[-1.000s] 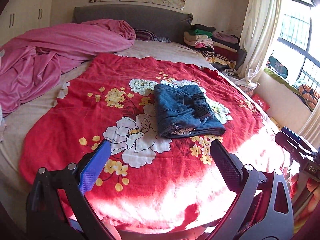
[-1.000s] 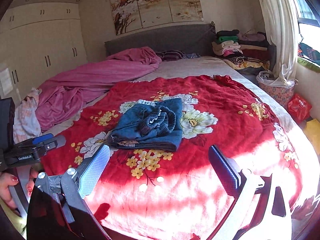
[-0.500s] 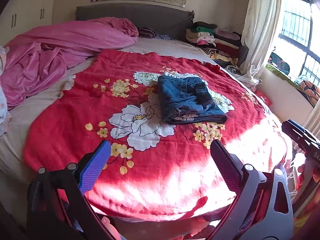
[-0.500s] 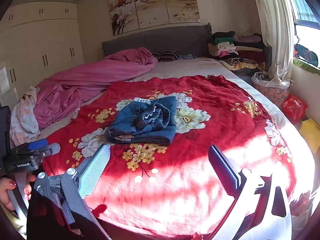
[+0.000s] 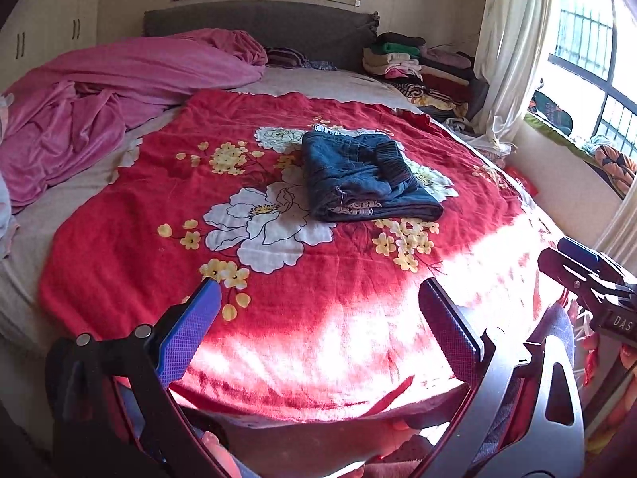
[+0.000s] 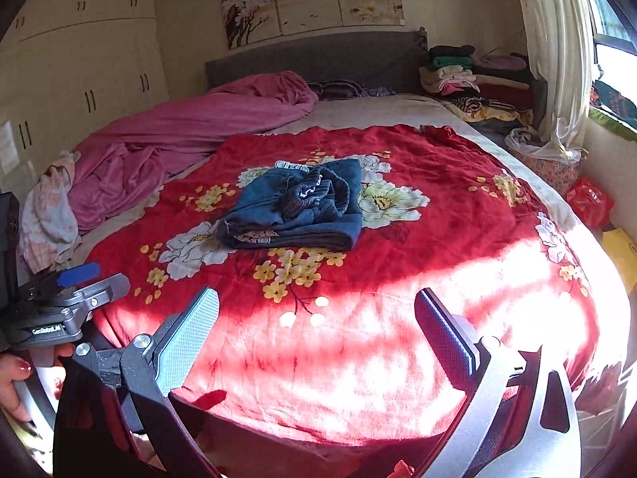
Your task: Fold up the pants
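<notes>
A pair of blue denim pants [image 5: 366, 177] lies folded into a compact bundle in the middle of the red flowered blanket [image 5: 159, 215]; it also shows in the right wrist view [image 6: 298, 209]. My left gripper [image 5: 318, 290] is open and empty, held back past the foot edge of the bed, well short of the pants. My right gripper [image 6: 316, 298] is open and empty too, also back at the foot edge. Each gripper shows at the side of the other's view: the right one [image 5: 593, 283], the left one [image 6: 59, 298].
A crumpled pink quilt [image 5: 99, 107] covers the far left of the bed. A stack of folded clothes [image 5: 414, 63] sits at the far right by the grey headboard [image 6: 318, 59]. A curtain [image 5: 513, 40] and window are on the right, cupboards [image 6: 79, 71] on the left.
Both grippers have drawn back from the bed, so the pants look farther away and the blanket's foot edge has come into view. Both stay open. The pants have not moved.
</notes>
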`<act>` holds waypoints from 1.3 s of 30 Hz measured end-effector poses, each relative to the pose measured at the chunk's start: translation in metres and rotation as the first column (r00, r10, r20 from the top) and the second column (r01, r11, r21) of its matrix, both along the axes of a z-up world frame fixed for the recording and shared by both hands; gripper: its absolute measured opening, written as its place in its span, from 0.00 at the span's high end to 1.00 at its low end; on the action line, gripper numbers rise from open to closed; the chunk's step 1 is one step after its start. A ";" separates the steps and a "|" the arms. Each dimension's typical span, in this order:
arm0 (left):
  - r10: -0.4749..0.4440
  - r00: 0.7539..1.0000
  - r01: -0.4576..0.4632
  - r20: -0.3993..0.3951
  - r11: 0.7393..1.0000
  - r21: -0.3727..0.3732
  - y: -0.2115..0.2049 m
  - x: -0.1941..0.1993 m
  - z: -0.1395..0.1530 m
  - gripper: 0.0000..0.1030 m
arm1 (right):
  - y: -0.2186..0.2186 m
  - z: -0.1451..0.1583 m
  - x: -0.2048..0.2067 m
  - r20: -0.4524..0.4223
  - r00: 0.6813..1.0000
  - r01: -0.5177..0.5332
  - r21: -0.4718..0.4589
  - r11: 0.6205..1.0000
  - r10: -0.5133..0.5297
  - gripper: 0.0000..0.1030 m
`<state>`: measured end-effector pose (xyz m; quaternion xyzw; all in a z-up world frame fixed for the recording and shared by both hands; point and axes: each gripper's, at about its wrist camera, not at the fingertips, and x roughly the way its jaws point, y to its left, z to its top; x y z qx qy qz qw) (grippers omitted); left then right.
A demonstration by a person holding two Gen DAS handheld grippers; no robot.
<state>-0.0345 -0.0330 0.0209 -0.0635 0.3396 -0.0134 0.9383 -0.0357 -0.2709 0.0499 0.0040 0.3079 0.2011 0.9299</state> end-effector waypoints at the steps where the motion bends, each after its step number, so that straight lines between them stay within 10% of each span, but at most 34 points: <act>1: -0.003 1.000 0.003 -0.003 1.000 0.004 -0.001 0.000 -0.002 0.09 | 0.000 -0.001 0.000 -0.001 1.000 0.001 0.002 1.000 -0.001 0.05; 39: 0.010 0.998 -0.011 -0.070 1.000 -0.005 -0.002 0.000 -0.020 0.09 | 0.000 -0.022 -0.001 -0.048 0.999 0.020 -0.004 1.000 -0.021 0.05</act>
